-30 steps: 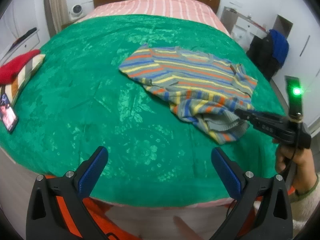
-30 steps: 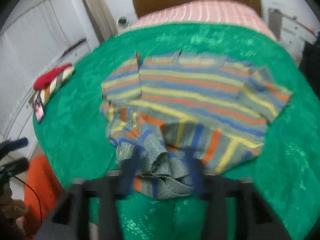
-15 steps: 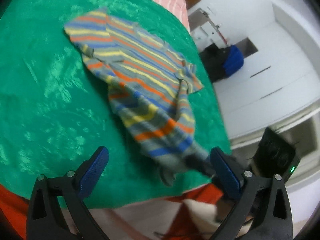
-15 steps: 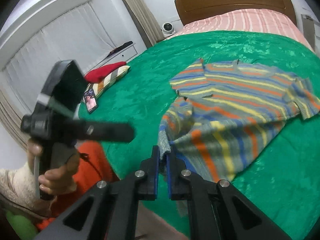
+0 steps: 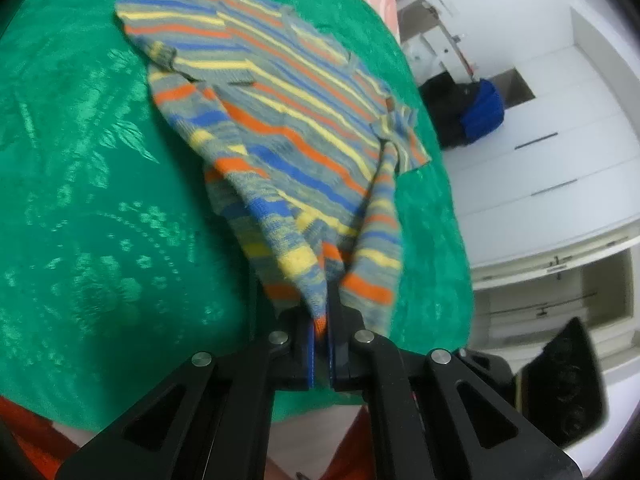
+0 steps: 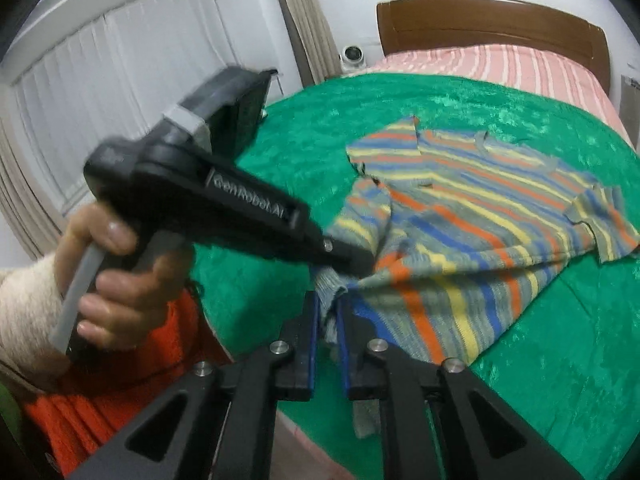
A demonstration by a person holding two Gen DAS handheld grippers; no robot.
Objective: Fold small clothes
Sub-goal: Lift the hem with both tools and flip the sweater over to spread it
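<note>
Both the left tool (image 5: 321,344) and right tool (image 6: 328,320) pinch the striped knit sweater's (image 6: 472,216) hem over the green patterned bedspread (image 5: 80,200); white louvred shutters (image 6: 120,92) stand behind.

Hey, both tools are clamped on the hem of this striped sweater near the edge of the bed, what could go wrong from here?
1. The left tool and right tool grip the striped sweater close together, so the hem may bunch instead of spreading flat.
2. Each tool pinches only a thin edge of knit; a hard pull might slip it free.
3. The hem hangs at the edge of the green blanket, so a dropped hem could slide off the bed.
</note>
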